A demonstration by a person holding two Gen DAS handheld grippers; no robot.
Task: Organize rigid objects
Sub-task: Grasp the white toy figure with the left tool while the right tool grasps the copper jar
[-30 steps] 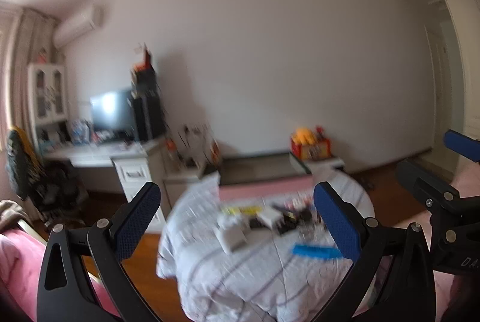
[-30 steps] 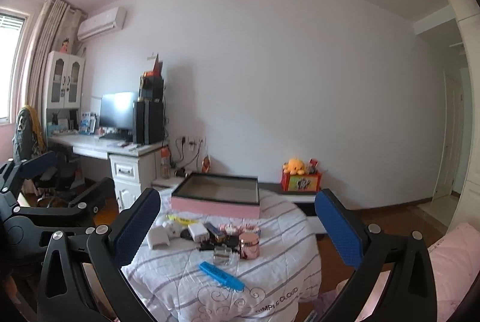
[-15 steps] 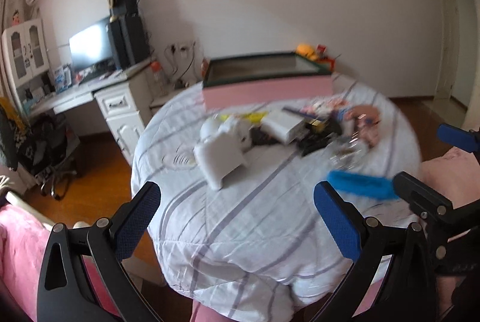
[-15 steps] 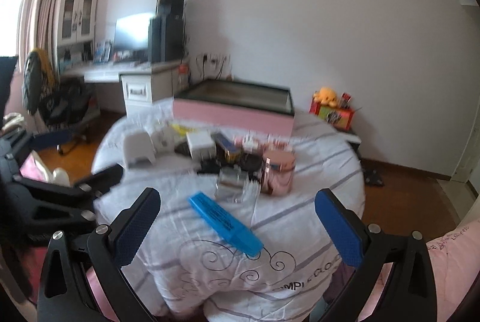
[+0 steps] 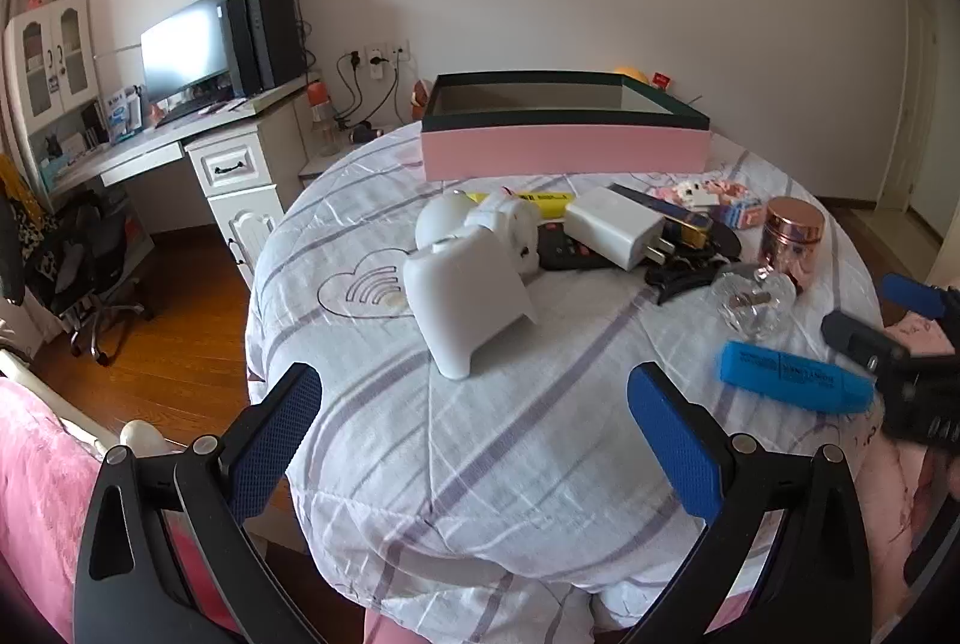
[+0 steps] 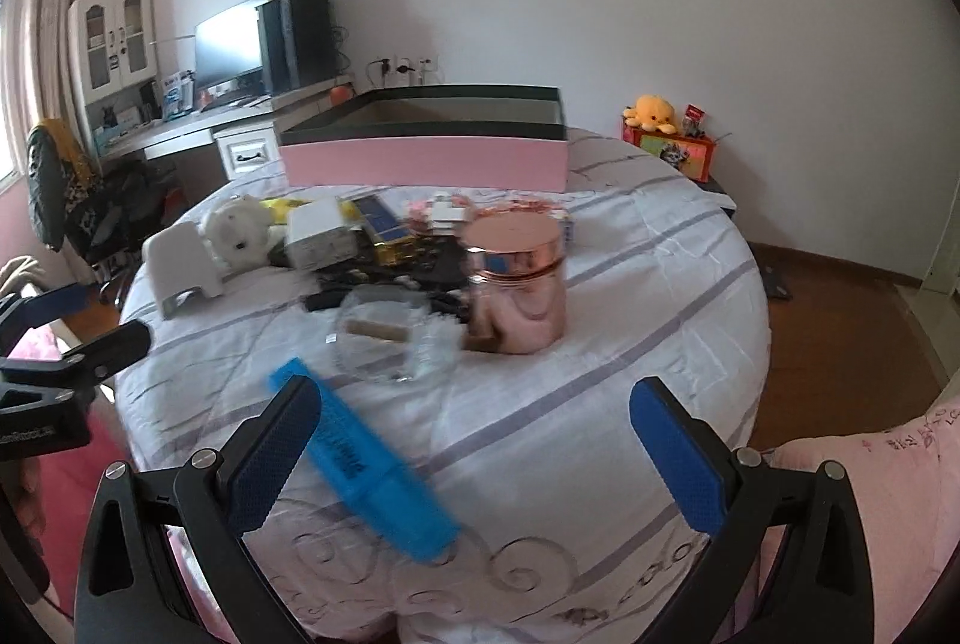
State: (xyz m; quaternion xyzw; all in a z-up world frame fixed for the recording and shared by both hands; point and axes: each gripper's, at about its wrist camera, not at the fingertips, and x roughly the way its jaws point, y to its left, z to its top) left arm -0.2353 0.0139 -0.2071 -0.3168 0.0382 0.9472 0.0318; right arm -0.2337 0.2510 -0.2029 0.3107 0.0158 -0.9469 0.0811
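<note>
— Which way does the blue highlighter [image 6: 366, 464] lie?

— Flat near the table's front edge; long axis slanting from the glass bottle [image 6: 387, 338] toward the near right.

— The grippers?

— Left gripper [image 5: 474, 440] and right gripper [image 6: 474, 452] both spread wide, empty; round table [image 5: 510, 464] under a striped cloth; pink box [image 5: 564, 152] at the back; desk with a monitor [image 5: 183, 47] by the wall.

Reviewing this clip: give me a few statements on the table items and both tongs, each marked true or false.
1. Both the left tongs and the right tongs are open and hold nothing. True.
2. The blue marker lies inside the pink box. False: it lies on the tablecloth, near the right tongs.
3. The copper jar stands upright. True.
4. The copper jar stands on top of the white charger. False: it stands on the cloth, apart from it.
</note>
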